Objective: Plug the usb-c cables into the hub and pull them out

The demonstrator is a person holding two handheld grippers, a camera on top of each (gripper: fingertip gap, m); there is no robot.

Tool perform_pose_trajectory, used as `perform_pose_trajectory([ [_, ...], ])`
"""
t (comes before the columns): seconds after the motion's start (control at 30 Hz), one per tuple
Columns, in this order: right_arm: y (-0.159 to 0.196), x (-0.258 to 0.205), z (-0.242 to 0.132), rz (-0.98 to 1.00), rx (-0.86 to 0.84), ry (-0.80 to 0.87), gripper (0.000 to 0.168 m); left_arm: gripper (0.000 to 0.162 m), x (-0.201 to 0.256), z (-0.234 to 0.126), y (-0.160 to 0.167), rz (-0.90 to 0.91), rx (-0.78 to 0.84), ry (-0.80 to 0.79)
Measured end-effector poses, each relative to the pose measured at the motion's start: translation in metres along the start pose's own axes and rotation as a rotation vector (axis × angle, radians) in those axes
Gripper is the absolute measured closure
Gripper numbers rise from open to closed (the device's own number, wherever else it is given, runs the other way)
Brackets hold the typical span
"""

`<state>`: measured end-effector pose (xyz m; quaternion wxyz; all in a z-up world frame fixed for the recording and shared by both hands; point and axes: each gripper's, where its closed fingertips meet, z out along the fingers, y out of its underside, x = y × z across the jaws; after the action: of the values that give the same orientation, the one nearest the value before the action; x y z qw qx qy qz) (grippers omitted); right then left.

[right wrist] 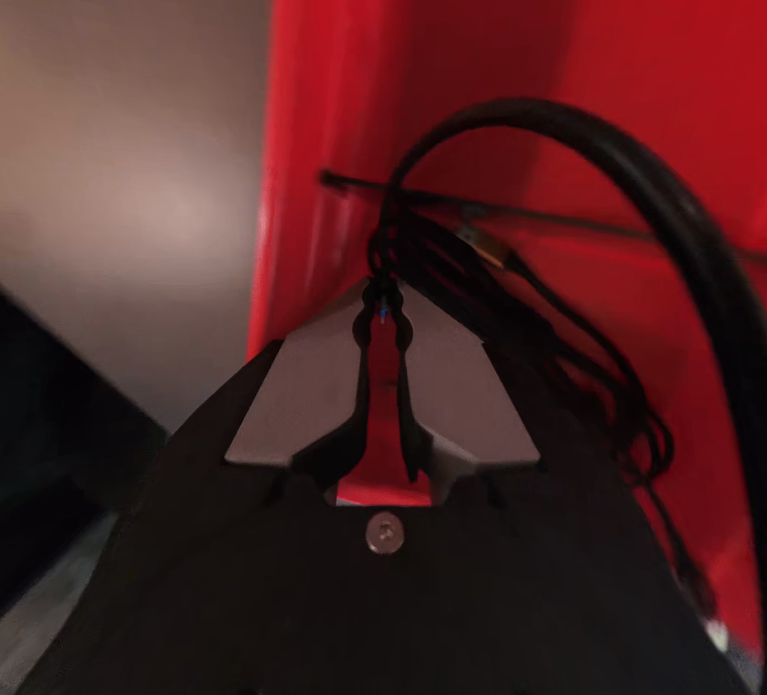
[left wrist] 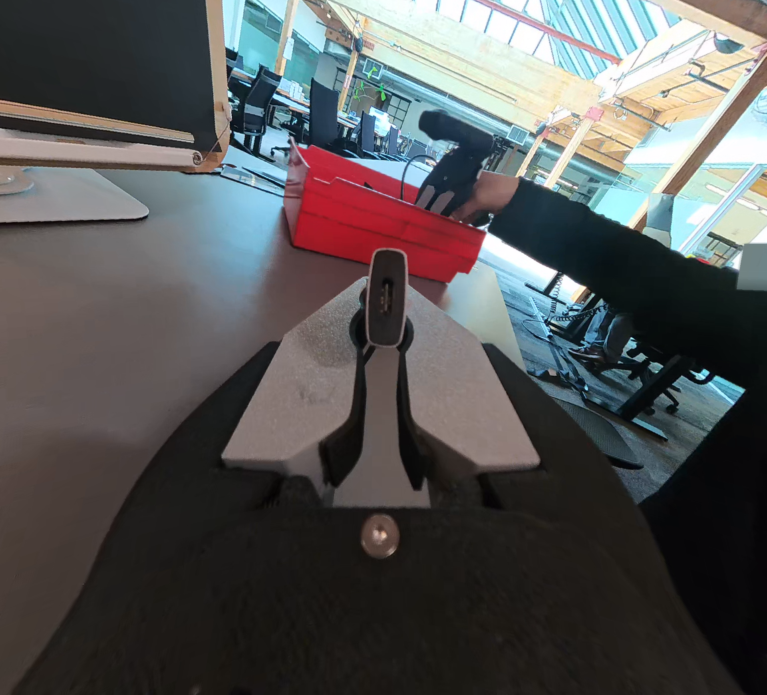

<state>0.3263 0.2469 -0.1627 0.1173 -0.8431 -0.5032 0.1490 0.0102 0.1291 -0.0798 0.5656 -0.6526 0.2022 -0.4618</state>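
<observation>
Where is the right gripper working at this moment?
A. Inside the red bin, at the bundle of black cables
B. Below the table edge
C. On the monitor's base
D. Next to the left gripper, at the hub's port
A: the right gripper is down in the red bin, its tips closed around strands of the black cables.

Words: none that can be read.
Numbers: none.
Brands: none.
Hub point(left wrist: 385, 298): plain grey end, no print to make out.
Red bin point(left wrist: 365, 218): plain sides, no label.
Far wall papers point(left wrist: 287, 46): too small and blurry to read.
</observation>
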Motion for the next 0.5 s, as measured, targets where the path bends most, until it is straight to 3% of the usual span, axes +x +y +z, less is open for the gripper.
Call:
perform_pose_trajectory([
  [0.27,-0.059,-0.055,-0.035,0.054,0.137,-0.228,0.159,0.155,-0.003,-0.005,-0.005,-0.035,0.026,0.002],
  [0.37,-0.053,-0.053,-0.041,0.086,0.129,-0.211,0.143,0.156,-0.002,-0.007,-0.008,-0.032,0.04,0.005],
  [0.5,-0.046,-0.068,-0.047,0.096,0.163,-0.242,0.136,0.155,-0.001,-0.008,-0.011,-0.037,0.053,0.008],
])
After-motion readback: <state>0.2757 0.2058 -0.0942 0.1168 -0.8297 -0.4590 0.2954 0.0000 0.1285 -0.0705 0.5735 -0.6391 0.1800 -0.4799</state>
